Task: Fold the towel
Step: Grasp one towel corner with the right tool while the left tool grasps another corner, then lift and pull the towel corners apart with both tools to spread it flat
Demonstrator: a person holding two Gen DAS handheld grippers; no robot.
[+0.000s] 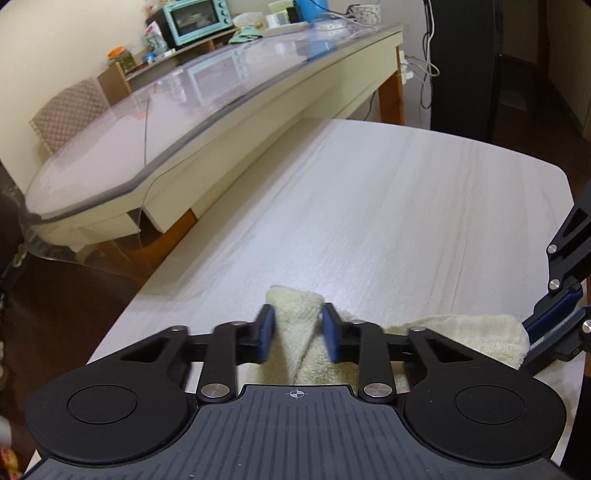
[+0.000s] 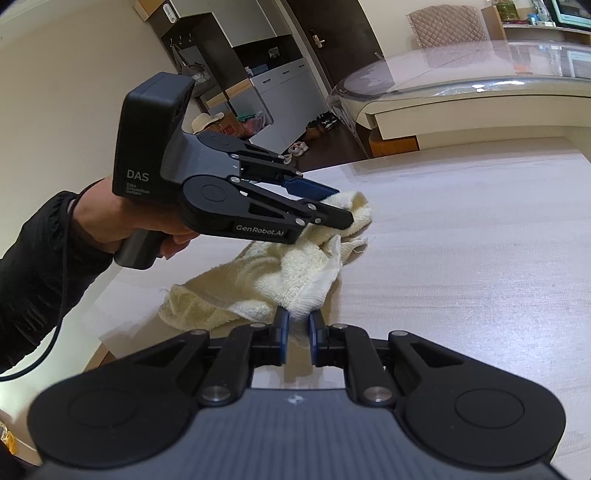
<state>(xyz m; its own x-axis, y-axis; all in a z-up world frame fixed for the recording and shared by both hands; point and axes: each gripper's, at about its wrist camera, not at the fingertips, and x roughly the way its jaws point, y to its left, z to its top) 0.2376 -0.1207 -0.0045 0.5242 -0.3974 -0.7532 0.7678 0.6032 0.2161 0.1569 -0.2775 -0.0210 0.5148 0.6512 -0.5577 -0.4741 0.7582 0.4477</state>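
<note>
A cream towel [image 1: 461, 332] lies bunched on the pale wood-grain table [image 1: 369, 203] near its front edge. My left gripper [image 1: 298, 328] has its blue pads closed around a raised fold of the towel. From the right wrist view, the left gripper [image 2: 343, 205] pinches the far corner of the towel [image 2: 258, 273] and lifts it off the table [image 2: 461, 258]. My right gripper [image 2: 297, 325] is shut on the towel's near corner. In the left wrist view the right gripper [image 1: 528, 334] shows at the right edge, clamped on the towel's end.
A glass-topped cream table [image 1: 184, 122] stands just beyond the work table, with a toaster oven [image 1: 195, 18] and clutter at its far end. A quilted chair [image 1: 66, 114] sits behind it. A hand in a black sleeve [image 2: 122, 218] holds the left gripper's handle.
</note>
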